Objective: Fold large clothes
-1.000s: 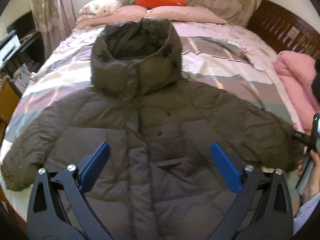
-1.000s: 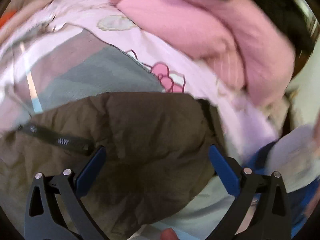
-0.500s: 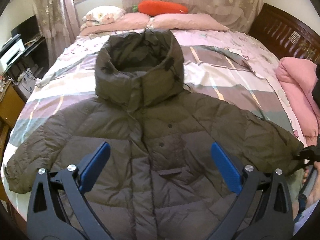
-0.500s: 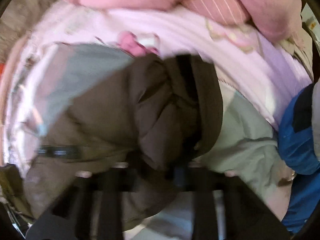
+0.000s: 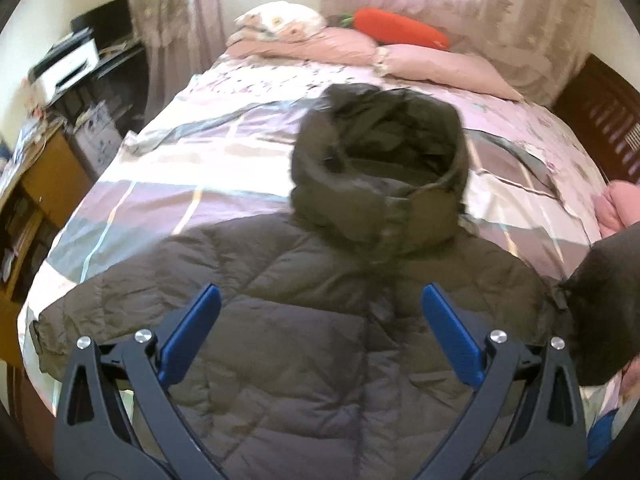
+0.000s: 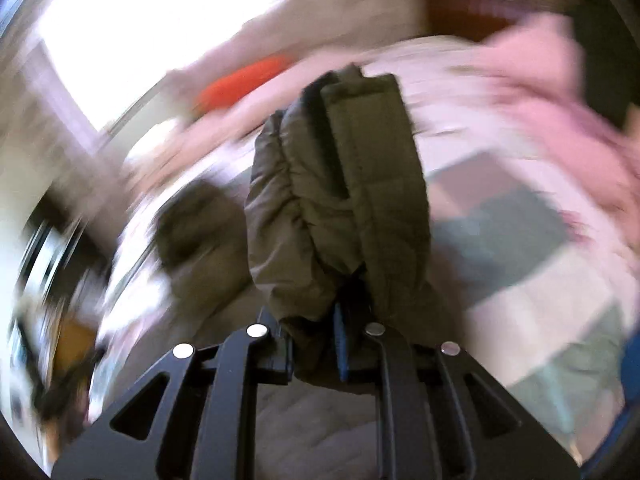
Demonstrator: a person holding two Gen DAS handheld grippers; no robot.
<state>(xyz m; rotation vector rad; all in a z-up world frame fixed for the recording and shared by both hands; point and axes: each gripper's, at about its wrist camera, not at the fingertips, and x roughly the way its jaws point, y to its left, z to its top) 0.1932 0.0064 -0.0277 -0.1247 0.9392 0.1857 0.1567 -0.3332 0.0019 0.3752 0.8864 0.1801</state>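
Note:
A dark olive hooded puffer jacket (image 5: 300,264) lies face up on the bed, hood (image 5: 380,168) toward the pillows. My left gripper (image 5: 320,296) hovers open over its chest with nothing between the blue pads. In the left wrist view one sleeve (image 5: 100,320) lies flat at the left. The other sleeve (image 5: 600,304) is raised at the right edge. My right gripper (image 6: 336,320) clamps that sleeve's cuff (image 6: 340,184), which sticks up between the jaws. The jaws are opening slightly with the cuff still pressed between them.
The striped bedcover (image 5: 200,160) has pink pillows (image 5: 440,64) and an orange carrot plush (image 5: 400,32) at its head. A pink blanket (image 5: 616,204) lies at the right by a dark wooden headboard (image 5: 600,104). A cluttered desk (image 5: 44,168) with a printer (image 5: 68,64) stands left.
My right gripper went from open over the sleeve end to shut on the cuff, then swung it up off the bed. My left gripper rose and shifted, staying open.

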